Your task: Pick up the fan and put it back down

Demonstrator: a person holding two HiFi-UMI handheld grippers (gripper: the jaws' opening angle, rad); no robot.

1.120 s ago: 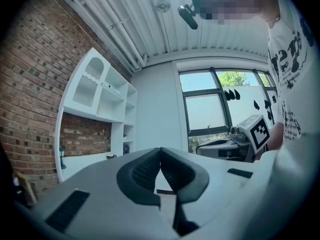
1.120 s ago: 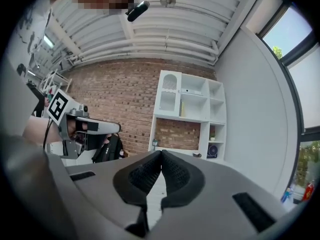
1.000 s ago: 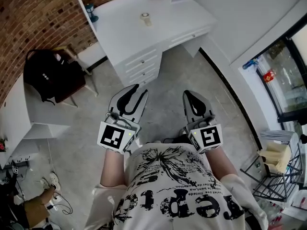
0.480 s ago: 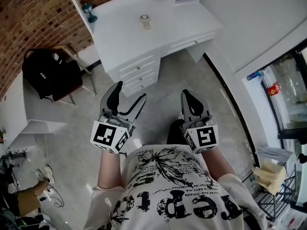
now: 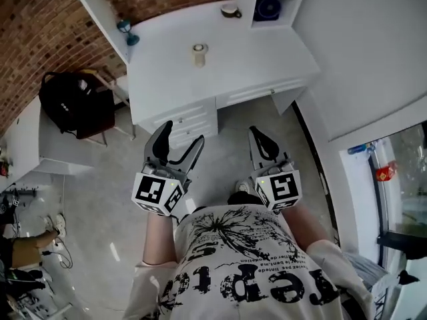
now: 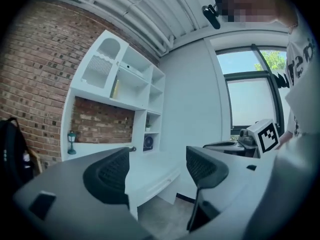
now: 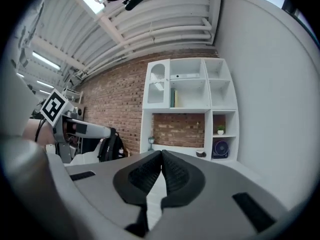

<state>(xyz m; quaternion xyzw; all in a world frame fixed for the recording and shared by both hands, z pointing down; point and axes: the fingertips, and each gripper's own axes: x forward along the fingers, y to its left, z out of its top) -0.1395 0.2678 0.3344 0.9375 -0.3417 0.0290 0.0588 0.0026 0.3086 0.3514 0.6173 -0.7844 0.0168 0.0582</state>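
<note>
In its cubby (image 5: pixel 256 2) the fan (image 5: pixel 269 9) faces outward; left hand-held gripper (image 5: pixel 181 135) gapes, right hand-held gripper (image 5: pixel 257 131) closed.

The desk (image 5: pixel 253 52) is white and the wall (image 5: pixel 40 25) is red-brown brick. The fan (image 5: pixel 269 9) is dark blue, and the backpack (image 5: pixel 70 102) is black. The left gripper (image 5: pixel 181 137) and right gripper (image 5: pixel 257 133) are grey and black, with black-and-white square markers. The shirt (image 5: pixel 240 272) is white with black print.
</note>
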